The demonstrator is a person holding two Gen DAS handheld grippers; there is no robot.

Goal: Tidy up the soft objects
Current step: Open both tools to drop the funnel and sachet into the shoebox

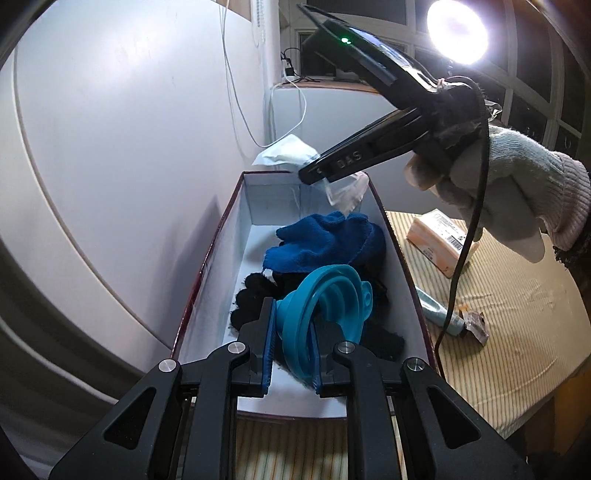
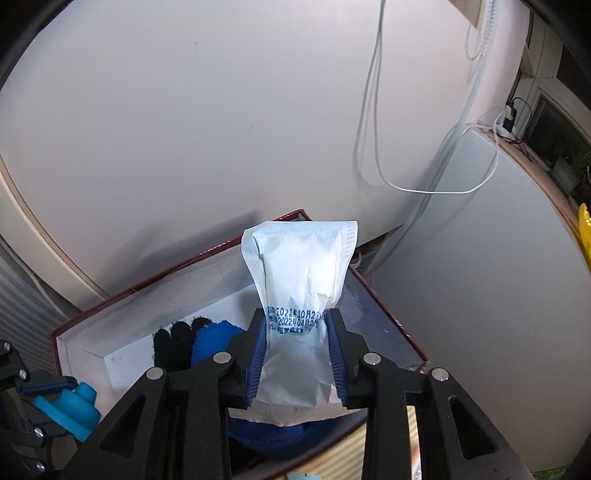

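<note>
White wall backs the dark-red, white-lined cardboard box (image 1: 218, 266). My right fingers (image 2: 297, 354) pinch a crinkled white paper sachet (image 2: 301, 273) above its far end; my left fingers (image 1: 291, 350) clamp the teal collapsible silicone funnel (image 1: 325, 306) lower centre. I'd lower each inside the walls before releasing.

Black glove (image 1: 255, 302) (half-hidden under funnel (image 1: 325, 310))

Lighting: one round lamp (image 1: 457, 31) at upper right of the left wrist view, blown out to white glare. Wall (image 2: 221, 110) evenly lit, cool grey, carrying soft shadows. Window panes (image 1: 535, 81) dark. Distortion: strong fisheye curving, black corners. Focus: sharp centrally, slight softness toward edges.
</note>
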